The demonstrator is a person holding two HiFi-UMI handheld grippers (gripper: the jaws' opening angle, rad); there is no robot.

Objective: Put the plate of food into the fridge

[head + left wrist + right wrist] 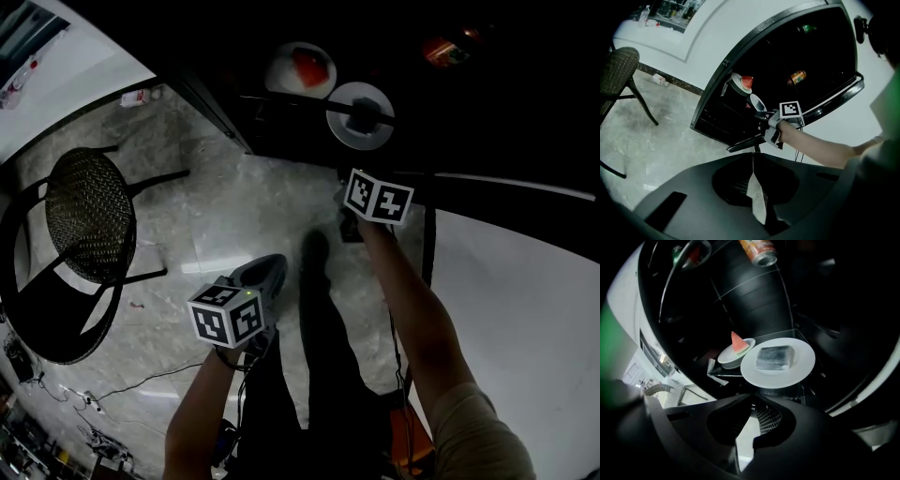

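Holding plate [778, 363] by its near rim, right gripper [752, 401] pinched shut on it, inside fridge [750, 296] beside watermelon dish [736, 352]. Left gripper [753, 157] closed, empty. Judged: plate stiff, glazed, slippery, breakable; keep level.

A glass fridge shelf [729, 376] carries the white plate [805, 363] with its grey block of food [773, 357]. Just beside the plate's left rim stands a smaller dish [727, 358] holding a watermelon wedge [737, 341]. Well away from the plate, outside the fridge, the pale marble floor [244, 216] bears a wicker chair [89, 216], a small bottle [136, 97] and loose cables [94, 403].
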